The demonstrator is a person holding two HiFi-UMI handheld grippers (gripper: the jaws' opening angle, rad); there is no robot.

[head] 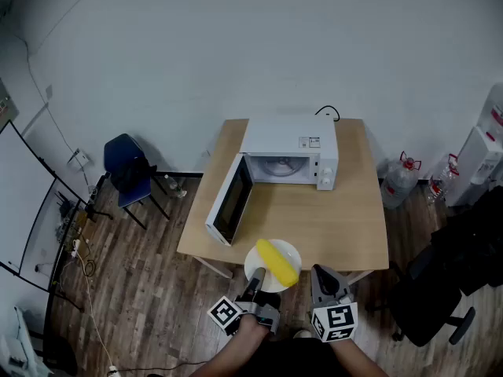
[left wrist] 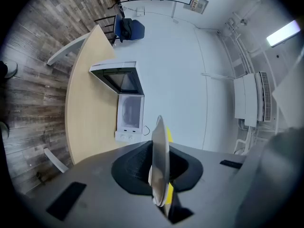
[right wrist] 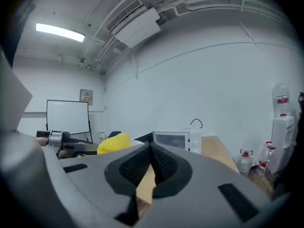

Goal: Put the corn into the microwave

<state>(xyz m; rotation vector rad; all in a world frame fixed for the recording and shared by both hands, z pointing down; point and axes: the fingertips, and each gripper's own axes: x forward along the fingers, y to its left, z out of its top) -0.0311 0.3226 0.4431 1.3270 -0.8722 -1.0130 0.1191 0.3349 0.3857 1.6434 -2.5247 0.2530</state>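
- Standing at the upper left of the head view, a blue chair [head: 126,163] is on the wood-plank floor, well apart from the table.
- Mid-frame, the wooden table [head: 338,226] bears a white microwave [head: 287,159] at its far edge. The microwave door [head: 230,203] is swung wide open toward the left, so the cavity shows.
- At the table's near edge, lower centre, is a white plate [head: 289,250]. The yellow corn [head: 277,262] lies slantwise on it, outside the microwave and well short of its opening. Whether the plate rests on the wood or hangs just above it cannot be told.
- The left gripper [head: 258,278] meets the plate's near rim from the bottom of the frame. In the left gripper view its pads are squeezed narrow on the plate, which is seen edge-on, and a yellow sliver of corn shows behind it.
- The right gripper [head: 321,274] is just right of the plate and not touching it. In the right gripper view its pads are pressed together with nothing between them.
- Further right, water bottles [head: 401,181] stand on the floor beside the table, and a black office chair [head: 440,297] fills the lower right.
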